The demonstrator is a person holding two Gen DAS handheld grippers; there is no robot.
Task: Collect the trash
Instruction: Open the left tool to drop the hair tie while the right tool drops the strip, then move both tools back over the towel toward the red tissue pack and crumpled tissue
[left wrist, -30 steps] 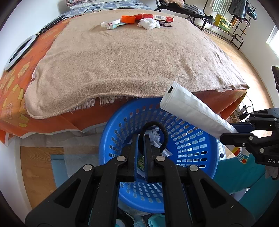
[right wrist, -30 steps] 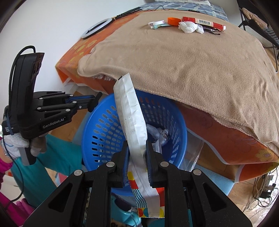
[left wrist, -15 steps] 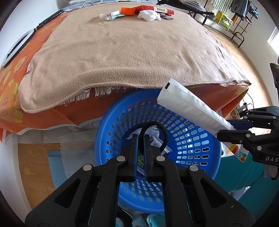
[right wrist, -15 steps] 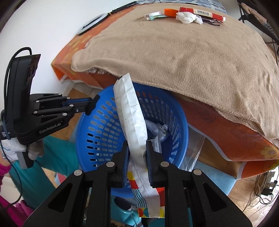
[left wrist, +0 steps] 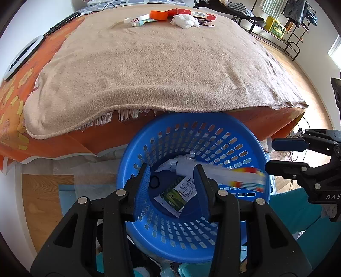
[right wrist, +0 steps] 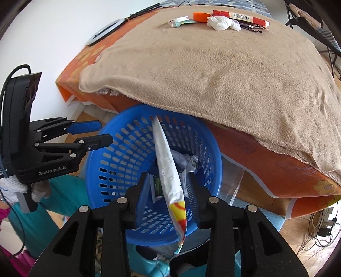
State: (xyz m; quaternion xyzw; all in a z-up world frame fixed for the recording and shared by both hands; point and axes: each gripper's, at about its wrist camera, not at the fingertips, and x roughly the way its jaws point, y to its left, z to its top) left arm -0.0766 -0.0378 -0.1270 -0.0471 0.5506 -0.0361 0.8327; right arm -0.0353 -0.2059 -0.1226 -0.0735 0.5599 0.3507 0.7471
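While the long white plastic wrapper with a red-and-yellow end (right wrist: 170, 181) hangs lengthwise between the spread-wide fingers of the right hand-held gripper (right wrist: 167, 187), untouched, the round blue perforated plastic basket (right wrist: 119, 136) sits directly below, the left hand-held gripper (left wrist: 172, 183) equally wide.

Tan blanket (left wrist: 162, 70) over an orange floral sheet (left wrist: 12, 102) on the bed, white wall (right wrist: 53, 32) behind — wood floor (left wrist: 38, 191) below, metal rack (left wrist: 283, 23) far right.

"GenRobot.AI" stands on the left claw (right wrist: 100, 135); "24" on the white tape roll (left wrist: 136, 19).
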